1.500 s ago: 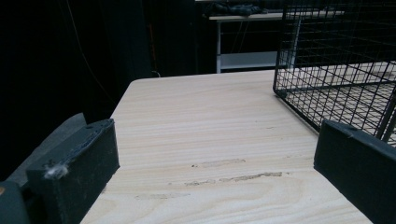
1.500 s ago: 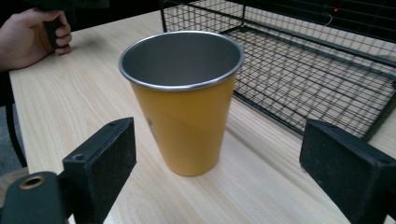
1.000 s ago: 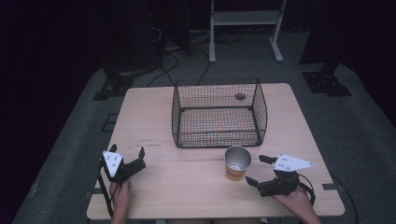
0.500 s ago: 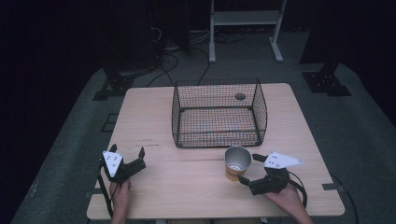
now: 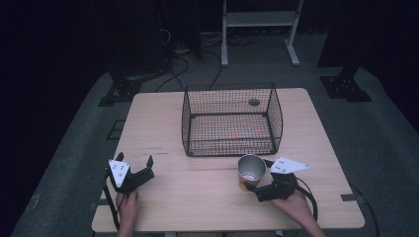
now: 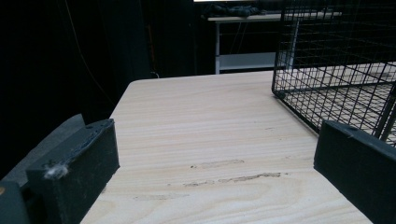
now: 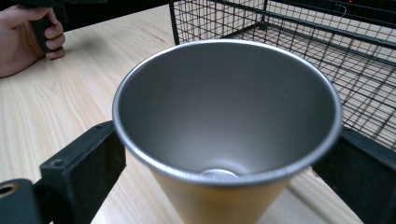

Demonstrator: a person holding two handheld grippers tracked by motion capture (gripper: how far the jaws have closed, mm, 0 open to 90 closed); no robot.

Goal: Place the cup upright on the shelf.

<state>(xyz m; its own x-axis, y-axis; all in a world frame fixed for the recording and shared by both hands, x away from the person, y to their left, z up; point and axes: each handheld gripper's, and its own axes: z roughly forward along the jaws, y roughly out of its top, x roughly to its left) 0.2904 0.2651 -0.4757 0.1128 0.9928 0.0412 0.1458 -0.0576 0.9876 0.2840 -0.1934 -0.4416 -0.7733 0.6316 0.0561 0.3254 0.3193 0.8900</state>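
Observation:
A metal cup (image 5: pixel 251 170) with an orange outside stands upright on the wooden table (image 5: pixel 197 202), just in front of a black wire basket (image 5: pixel 232 145). My right gripper (image 5: pixel 258 177) is open, one jaw on each side of the cup. In the right gripper view the cup (image 7: pixel 224 116) is empty and sits between the two spread jaws. My left gripper (image 5: pixel 134 159) rests open near the table's front left, holding nothing. The left gripper view has only bare wood between the jaws of the left gripper (image 6: pixel 215 154), with the basket (image 6: pixel 336 70) ahead to the right.
The basket is empty and open at the top, in the middle of the table's far half. A person's other hand (image 7: pixel 28 37) with its gripper lies beyond the cup in the right gripper view. A white stand (image 5: pixel 259 19) and cables lie on the floor behind the table.
My right gripper has slid left across the table until its jaws came around the cup. The left gripper and the cup have stayed in place.

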